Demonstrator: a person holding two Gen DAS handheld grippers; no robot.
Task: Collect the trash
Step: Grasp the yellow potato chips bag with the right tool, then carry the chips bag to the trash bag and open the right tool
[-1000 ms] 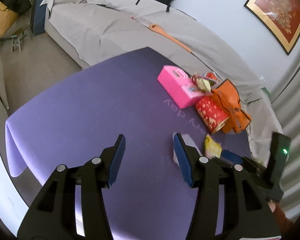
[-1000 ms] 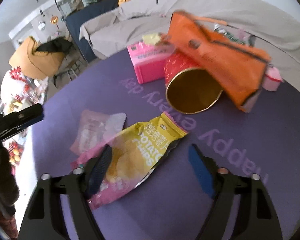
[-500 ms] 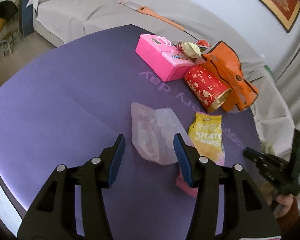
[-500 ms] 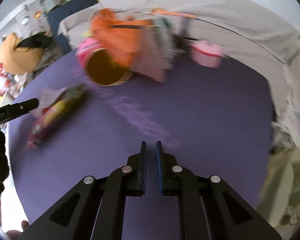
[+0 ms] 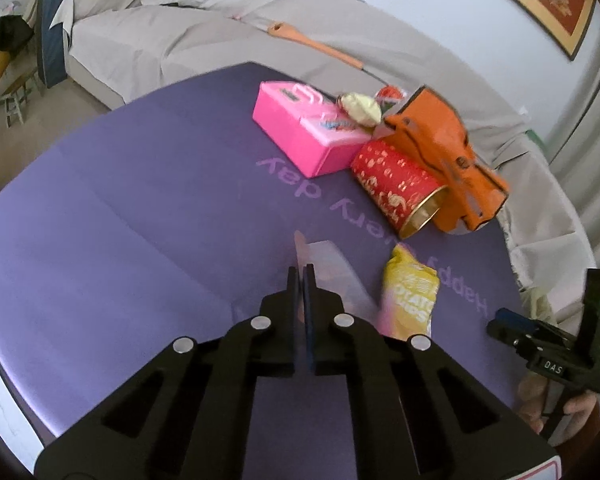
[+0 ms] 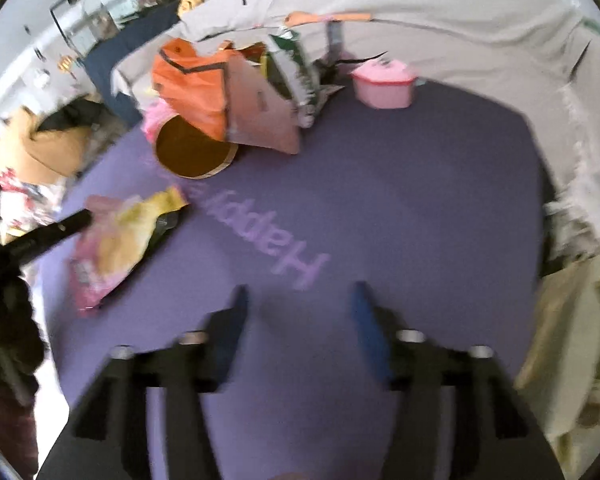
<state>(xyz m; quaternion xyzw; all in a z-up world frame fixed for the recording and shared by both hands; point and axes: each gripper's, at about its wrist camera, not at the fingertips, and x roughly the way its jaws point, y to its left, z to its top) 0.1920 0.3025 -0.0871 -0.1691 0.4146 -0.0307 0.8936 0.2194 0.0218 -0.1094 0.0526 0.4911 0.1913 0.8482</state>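
Now the left gripper is clenched, its jaws having just closed on a clear plastic wrapper lying on the purple tablecloth; a thin edge of the film shows between the tips. Just beside it to the right lies a yellow potato chip bag with a pink wrapper under it. Both are trash: light, thin, crinkly and slippery, likely to slide or flutter, so a pinch on a raised edge or corner suits better than pressing on the flat middle

The right gripper hovers over bare cloth well apart from the chip bag, its jaws released and having just been opening, with nothing between them

Farther back, a red tin lies on its side, its gold mouth facing the trash and apparently empty. An orange bag leans over it, and behind that an open cardboard box holds packets. A pink toy case with crumpled yellow paper on top sits beside the tin, and a closed pink pot stands apart
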